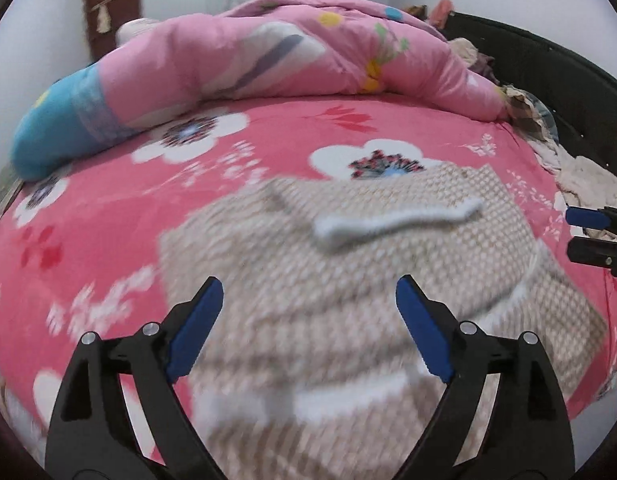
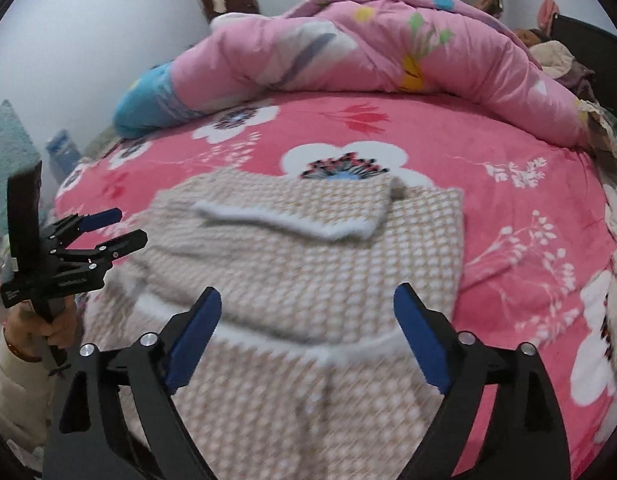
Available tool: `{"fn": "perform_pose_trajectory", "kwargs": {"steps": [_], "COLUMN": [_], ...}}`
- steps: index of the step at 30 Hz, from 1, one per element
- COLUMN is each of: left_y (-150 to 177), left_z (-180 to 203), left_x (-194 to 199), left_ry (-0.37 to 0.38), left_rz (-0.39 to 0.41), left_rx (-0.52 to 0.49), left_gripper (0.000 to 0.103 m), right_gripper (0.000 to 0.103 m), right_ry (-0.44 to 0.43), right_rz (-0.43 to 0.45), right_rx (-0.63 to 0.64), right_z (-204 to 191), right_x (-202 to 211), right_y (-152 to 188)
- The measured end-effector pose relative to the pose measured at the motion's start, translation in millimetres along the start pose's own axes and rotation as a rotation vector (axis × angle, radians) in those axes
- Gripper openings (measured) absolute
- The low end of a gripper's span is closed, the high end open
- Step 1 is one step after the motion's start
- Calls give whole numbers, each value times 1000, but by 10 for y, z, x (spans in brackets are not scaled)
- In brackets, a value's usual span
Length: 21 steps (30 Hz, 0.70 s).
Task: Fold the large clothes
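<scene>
Sweater (image 2: 308, 264), a beige-and-white knit, lies flat and partly folded on the bed (image 2: 508, 208), over its pink flowered sheet. Its long axis runs from the near edge of the bed toward the pink quilt (image 2: 388, 48) bunched at the far side. A white-edged cuff (image 2: 284, 222) lies crosswise on top. The left gripper (image 1: 308, 320) hovers above the knit, fingers spread wide with nothing between them. The right gripper (image 2: 308, 328) does likewise, fingers wide apart and empty. A hand (image 2: 40, 328) grips the left tool's handle.

One beige garment (image 2: 308, 264), one pink quilt (image 2: 348, 48), two grippers.
</scene>
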<state>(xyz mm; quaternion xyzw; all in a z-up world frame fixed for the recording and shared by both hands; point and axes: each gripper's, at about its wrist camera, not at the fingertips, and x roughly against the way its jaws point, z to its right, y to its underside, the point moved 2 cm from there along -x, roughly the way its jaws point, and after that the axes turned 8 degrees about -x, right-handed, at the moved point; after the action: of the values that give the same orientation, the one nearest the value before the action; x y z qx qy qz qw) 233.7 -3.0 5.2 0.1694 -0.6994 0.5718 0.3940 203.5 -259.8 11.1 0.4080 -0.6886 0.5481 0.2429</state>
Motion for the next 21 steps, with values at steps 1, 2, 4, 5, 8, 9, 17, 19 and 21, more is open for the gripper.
{"fn": "perform_pose_trajectory", "kwargs": {"steps": [1, 2, 4, 5, 8, 9, 17, 19, 21], "left_y": [96, 245, 421, 555, 865, 947, 1353, 1361, 1361], "left_z": [-42, -107, -184, -225, -275, -271, -177, -195, -233], "left_x": [89, 214, 351, 436, 587, 618, 646, 615, 567], "left_ry": [-10, -19, -26, -33, -33, -35, 45, 53, 55], "left_rz": [3, 9, 17, 20, 23, 30, 93, 110, 108], "left_rx": [19, 50, 92, 119, 166, 180, 265, 275, 287], "left_gripper": [86, 86, 87, 87, 87, 86, 86, 79, 74], "right_gripper": [90, 91, 91, 91, 91, 91, 91, 92, 92], "right_ry": [-10, -17, -37, -43, -49, -49, -45, -41, -44], "right_rz": [-4, -7, -29, -41, -80, -96, -193, -186, -188], "right_rx": [7, 10, 13, 12, 16, 18, -2, 11, 11], "right_z": [-62, -102, -209, -251, -379, -417, -470, -494, -503], "right_x": [14, 26, -6, -30, -156, -211, -579, -576, -588], "right_y": [78, 132, 298, 366, 592, 672, 1063, 1073, 1073]}}
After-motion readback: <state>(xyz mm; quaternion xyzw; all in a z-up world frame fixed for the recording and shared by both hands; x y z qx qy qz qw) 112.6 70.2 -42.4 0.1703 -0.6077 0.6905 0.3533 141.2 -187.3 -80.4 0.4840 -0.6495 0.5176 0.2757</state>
